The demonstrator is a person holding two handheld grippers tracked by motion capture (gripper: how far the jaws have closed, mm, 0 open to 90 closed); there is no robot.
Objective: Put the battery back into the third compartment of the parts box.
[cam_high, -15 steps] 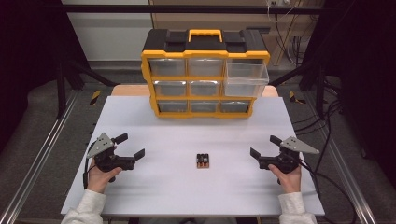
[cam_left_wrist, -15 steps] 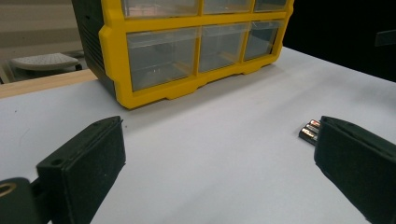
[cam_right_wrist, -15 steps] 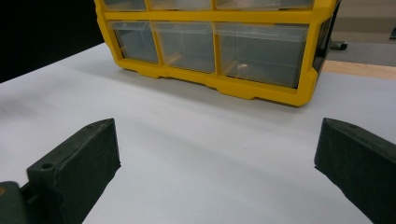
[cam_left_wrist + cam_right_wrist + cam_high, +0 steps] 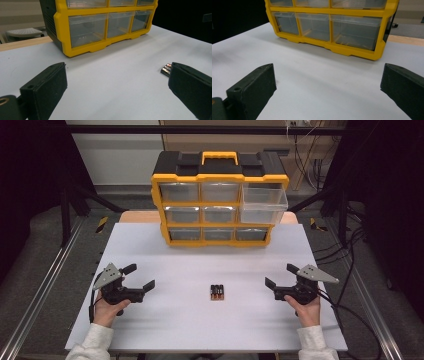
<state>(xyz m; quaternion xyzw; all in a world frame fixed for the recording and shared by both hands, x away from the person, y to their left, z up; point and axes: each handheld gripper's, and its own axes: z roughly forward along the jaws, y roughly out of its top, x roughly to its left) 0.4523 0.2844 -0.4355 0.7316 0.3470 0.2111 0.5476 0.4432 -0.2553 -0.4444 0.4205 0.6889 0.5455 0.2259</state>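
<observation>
Batteries [image 4: 217, 292] lie in a small cluster on the white table [image 4: 200, 330], near the middle and toward the person's side, between the two grippers and touching neither. No brand or label on them can be read; from the left gripper view their metal ends [image 4: 166, 69] show just beside the right-hand jaw, dark bodies with an orange band.

Left gripper [image 4: 139, 276] sits at the left of the table, held in the person's left hand [image 4: 107, 307], its jaws spread wide and grasping nothing. Bare table lies between it and the batteries, and more bare table runs ahead of it to the drawer cabinet.

Drawer cabinet [image 4: 219, 200] stands at the far edge of the table, centred: yellow frame, black top with a yellow handle, three rows of three clear drawers. The top right drawer [image 4: 263, 202] is pulled out toward the person (the others sit flush). No writing is legible on the cabinet in any view. The drawers seen from both gripper views look clear, contents not discernible.

Right gripper [image 4: 281, 276] sits at the right, held in the right hand [image 4: 306, 309], jaws likewise released and wide apart, nothing between them. Open table separates it from the batteries and from the cabinet. Cables [image 4: 350, 307] trail off the right edge.
</observation>
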